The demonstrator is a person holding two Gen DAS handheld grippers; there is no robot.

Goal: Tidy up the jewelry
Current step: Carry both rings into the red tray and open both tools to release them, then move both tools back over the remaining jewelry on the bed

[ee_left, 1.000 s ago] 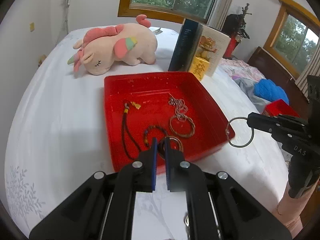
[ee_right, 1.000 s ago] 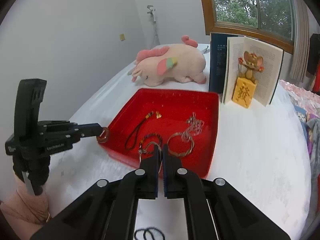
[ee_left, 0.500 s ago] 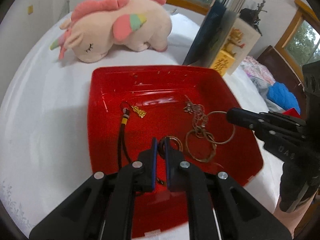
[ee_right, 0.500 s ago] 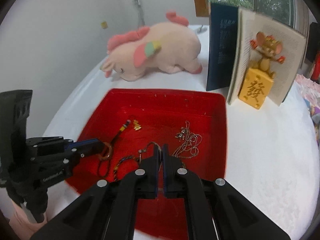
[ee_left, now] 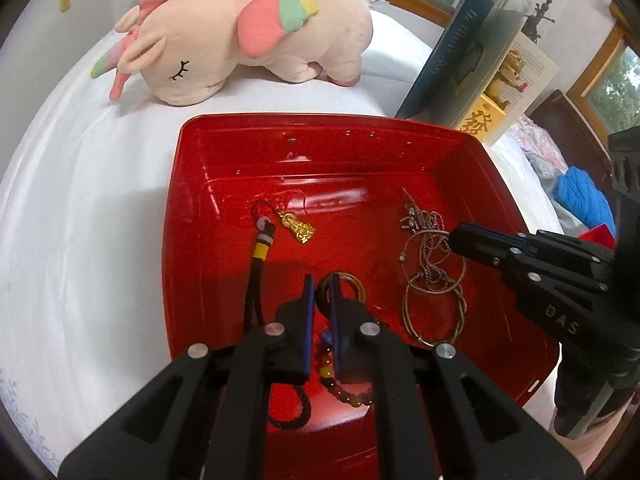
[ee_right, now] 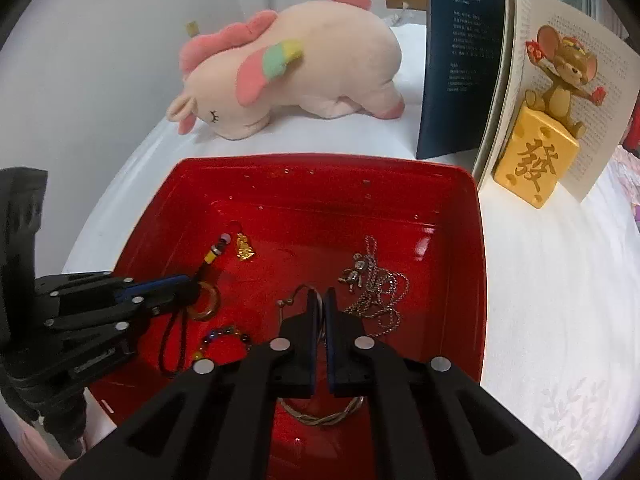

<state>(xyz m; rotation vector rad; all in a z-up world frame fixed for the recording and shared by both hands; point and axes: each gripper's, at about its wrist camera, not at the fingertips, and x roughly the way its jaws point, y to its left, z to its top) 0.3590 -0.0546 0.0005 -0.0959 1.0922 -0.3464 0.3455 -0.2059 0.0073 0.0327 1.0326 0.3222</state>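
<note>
Brown ring (ee_left: pixel 340 285) sat pinched in the left gripper (ee_left: pixel 322 300), low over the red tray (ee_left: pixel 192 216) floor at 6 o'clock. Thin wire bangle (ee_left: pixel 434 260) was clamped in the right gripper (ee_right: pixel 320 312) at 3 o'clock, over the silver chain (ee_right: pixel 376 284). Gold charm (ee_left: pixel 297 227) on its black cord (ee_left: pixel 252 296) lay at 10 o'clock. Plush unicorn (ee_left: pixel 240 32) beyond at 12.
</note>
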